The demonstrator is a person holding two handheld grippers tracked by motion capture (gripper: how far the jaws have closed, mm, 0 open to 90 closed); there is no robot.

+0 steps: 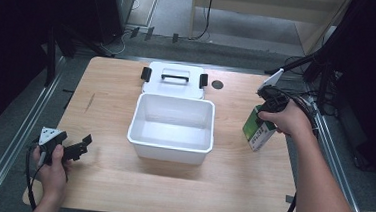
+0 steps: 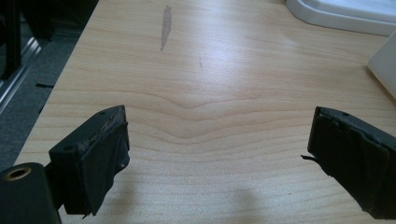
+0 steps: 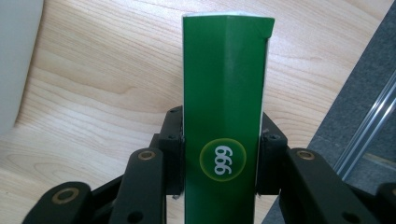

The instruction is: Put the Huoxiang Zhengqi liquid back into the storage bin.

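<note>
On the wooden table (image 1: 120, 181), the open tub (image 1: 171, 129) sits near the middle. Its lid (image 1: 174, 80) lies flat just behind it, toward the far edge, seemingly touching the tub's back rim. A small round disc (image 1: 217, 84) lies just right of the lid. The carton (image 1: 257, 132) is at the right edge, well right of the tub, between the jaws of the right gripper (image 1: 266, 109). The left gripper (image 1: 75, 148) is at the near left corner, well left of the tub, over bare tabletop.
</note>
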